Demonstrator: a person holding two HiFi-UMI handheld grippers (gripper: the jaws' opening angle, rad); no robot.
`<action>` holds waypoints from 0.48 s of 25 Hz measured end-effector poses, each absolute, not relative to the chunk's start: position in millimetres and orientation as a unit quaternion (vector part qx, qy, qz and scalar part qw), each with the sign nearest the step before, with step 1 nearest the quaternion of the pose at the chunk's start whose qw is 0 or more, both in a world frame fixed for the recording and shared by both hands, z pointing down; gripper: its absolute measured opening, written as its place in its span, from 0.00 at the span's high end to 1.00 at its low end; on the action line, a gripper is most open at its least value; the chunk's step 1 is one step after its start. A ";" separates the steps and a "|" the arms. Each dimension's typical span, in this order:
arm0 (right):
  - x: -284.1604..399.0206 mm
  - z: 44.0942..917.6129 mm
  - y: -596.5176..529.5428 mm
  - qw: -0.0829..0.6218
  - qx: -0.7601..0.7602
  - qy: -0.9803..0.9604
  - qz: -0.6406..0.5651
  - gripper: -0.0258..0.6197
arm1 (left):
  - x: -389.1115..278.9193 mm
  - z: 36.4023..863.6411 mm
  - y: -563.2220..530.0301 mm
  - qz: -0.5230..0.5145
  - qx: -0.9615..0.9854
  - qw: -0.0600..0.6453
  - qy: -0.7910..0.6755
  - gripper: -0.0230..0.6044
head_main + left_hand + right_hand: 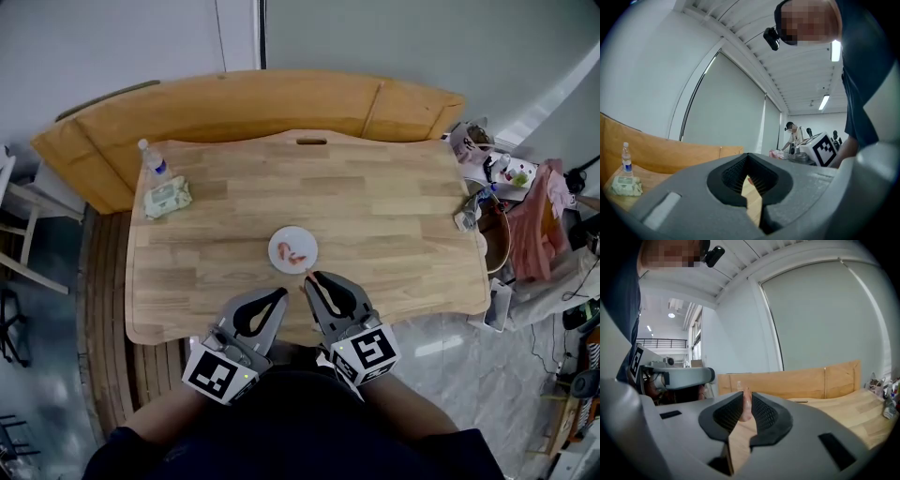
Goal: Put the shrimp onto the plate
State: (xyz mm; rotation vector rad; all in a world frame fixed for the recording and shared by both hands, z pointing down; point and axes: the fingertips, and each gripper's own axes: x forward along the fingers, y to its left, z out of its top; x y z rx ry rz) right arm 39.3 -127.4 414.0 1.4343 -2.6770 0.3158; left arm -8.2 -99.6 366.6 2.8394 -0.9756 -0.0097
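A small white plate (292, 249) sits mid-table with pink shrimp (293, 255) lying on it. My right gripper (310, 277) hovers just off the plate's near rim, pointing at it. In the right gripper view its pads (761, 412) are shut on a pale pink shrimp (746, 407) that stands upright between them. My left gripper (281, 294) is beside it to the left, a little nearer the person. Its fingertips meet and I see nothing held between them. The table wood shows through the narrow slit of the left gripper (749, 174).
A water bottle (153, 159) and a pack of wipes (167, 197) stand at the table's far left corner. A curved wooden bench (253, 103) wraps the far side. Bags and clutter (511, 187) crowd the right edge.
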 end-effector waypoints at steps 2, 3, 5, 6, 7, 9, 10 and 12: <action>42.7 423.2 -137.9 0.053 0.465 -0.877 0.106 0.86 | -5.6 366.8 -102.8 -0.004 0.941 0.070 -0.331 0.96; 43.9 428.7 -142.9 0.058 0.463 -0.878 0.107 0.86 | -4.6 366.8 -104.5 -0.004 0.940 0.069 -0.334 0.96; 44.9 441.9 -150.9 0.072 0.458 -0.878 0.115 0.86 | -3.7 368.2 -107.5 -0.004 0.938 0.070 -0.340 0.96; 44.8 448.7 -154.3 0.079 0.456 -0.878 0.121 0.86 | -3.7 369.2 -109.0 -0.003 0.937 0.070 -0.343 0.96; 44.7 454.8 -157.9 0.084 0.454 -0.878 0.124 0.86 | -3.7 370.1 -110.5 -0.003 0.936 0.071 -0.345 0.96; 44.9 467.8 -165.2 0.096 0.451 -0.878 0.127 0.86 | -3.5 371.4 -113.2 -0.003 0.934 0.074 -0.350 0.96; 45.1 475.7 -169.2 0.104 0.449 -0.878 0.129 0.86 | -3.6 372.1 -114.6 -0.003 0.933 0.075 -0.352 0.96; 45.7 494.5 -179.7 0.122 0.446 -0.876 0.136 0.86 | -4.8 373.6 -118.0 -0.001 0.931 0.077 -0.357 0.96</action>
